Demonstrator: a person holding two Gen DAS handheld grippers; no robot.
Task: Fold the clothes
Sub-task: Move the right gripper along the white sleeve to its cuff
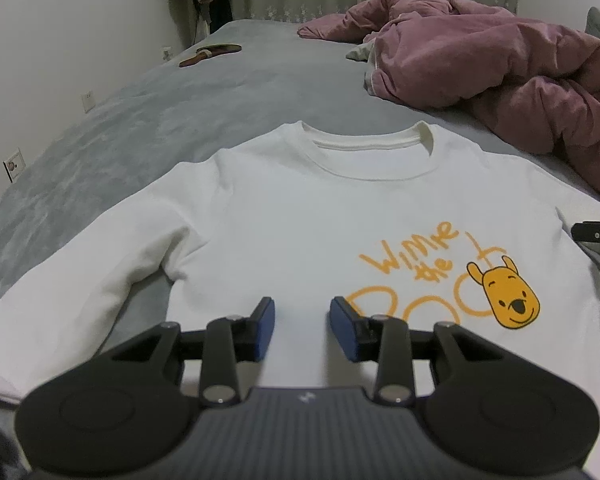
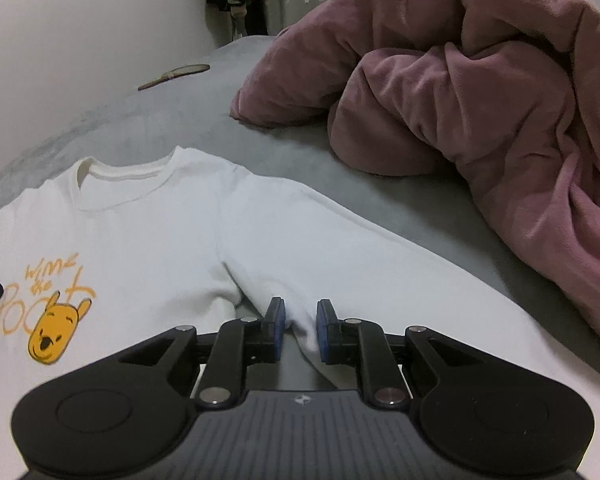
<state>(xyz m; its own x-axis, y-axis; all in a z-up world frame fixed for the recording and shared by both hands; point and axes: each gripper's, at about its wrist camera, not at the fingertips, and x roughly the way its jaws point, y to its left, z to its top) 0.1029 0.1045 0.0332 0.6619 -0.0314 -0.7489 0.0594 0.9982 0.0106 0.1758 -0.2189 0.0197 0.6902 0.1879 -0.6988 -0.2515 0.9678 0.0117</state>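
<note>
1. While the white sweatshirt (image 1: 284,216) lies flat and face up on the grey bed (image 1: 140,120), the left gripper (image 1: 302,328) hangs over its lower front with its fingers (image 1: 265,330) parted and nothing between them.
2. Just beyond the left gripper's right-hand finger sits the yellow bear print (image 1: 508,296), with orange lettering beside it.
3. Ahead of those fingers is the round collar (image 1: 364,148).
4. Over the sweatshirt's armpit fold, the right gripper (image 2: 299,330) has its fingers (image 2: 278,330) somewhat apart, a ridge of the white sleeve (image 2: 380,260) lying in the gap; whether the pads touch the cloth I cannot tell.
5. Beyond and to the right of the right gripper's fingers lies a rumpled mauve quilt (image 2: 480,100), touching the bed and apart from the sleeve.
6. Far ahead, near the wall, a brown object (image 1: 210,54) rests on the bed.
</note>
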